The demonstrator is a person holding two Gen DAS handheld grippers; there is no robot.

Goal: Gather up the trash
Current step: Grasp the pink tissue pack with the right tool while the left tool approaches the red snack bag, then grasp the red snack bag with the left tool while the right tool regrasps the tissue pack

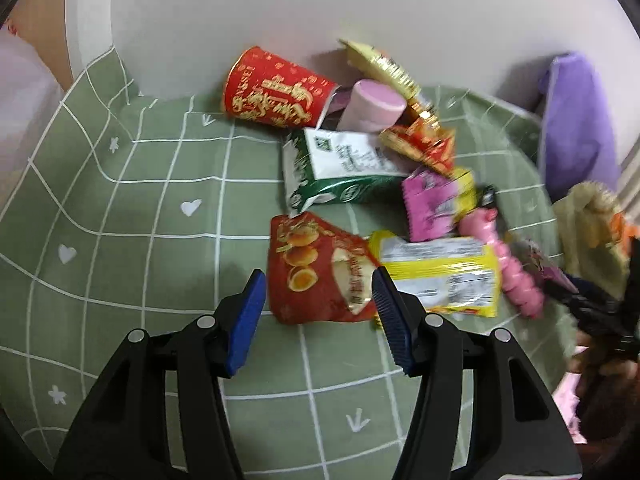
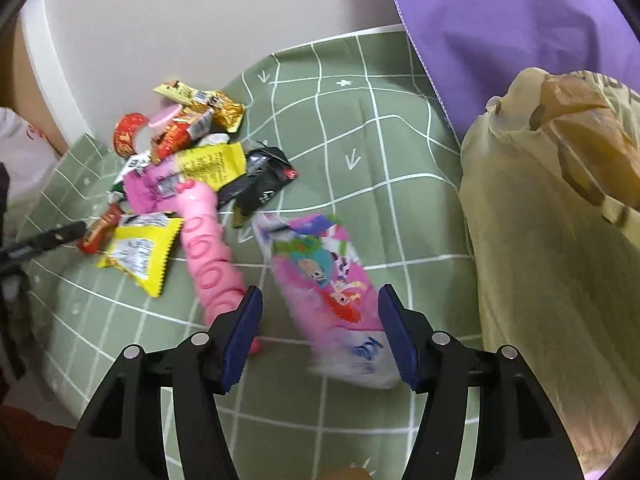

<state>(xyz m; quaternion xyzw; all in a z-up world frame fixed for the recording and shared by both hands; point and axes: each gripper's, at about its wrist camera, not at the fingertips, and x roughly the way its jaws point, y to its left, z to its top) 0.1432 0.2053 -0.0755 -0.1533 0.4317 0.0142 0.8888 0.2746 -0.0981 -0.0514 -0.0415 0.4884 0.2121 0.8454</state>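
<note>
A pile of trash lies on the green checked cloth (image 1: 140,220). In the left wrist view my left gripper (image 1: 320,316) is open, its jaws either side of a red snack wrapper (image 1: 316,268). Beside it lie a yellow wrapper (image 1: 440,272), a green and white carton (image 1: 340,168), a red paper cup (image 1: 276,88) on its side and a pink tube (image 1: 516,272). In the right wrist view my right gripper (image 2: 320,332) is open over a pink cartoon packet (image 2: 328,280) lying between its jaws. The pink tube (image 2: 208,252) lies to its left.
A tan plastic bag (image 2: 552,240) stands open at the right, with a purple bag (image 2: 500,20) behind it. A white wall (image 1: 320,8) borders the cloth at the back. A black wrapper (image 2: 260,184) and a yellow one (image 2: 140,252) lie in the pile.
</note>
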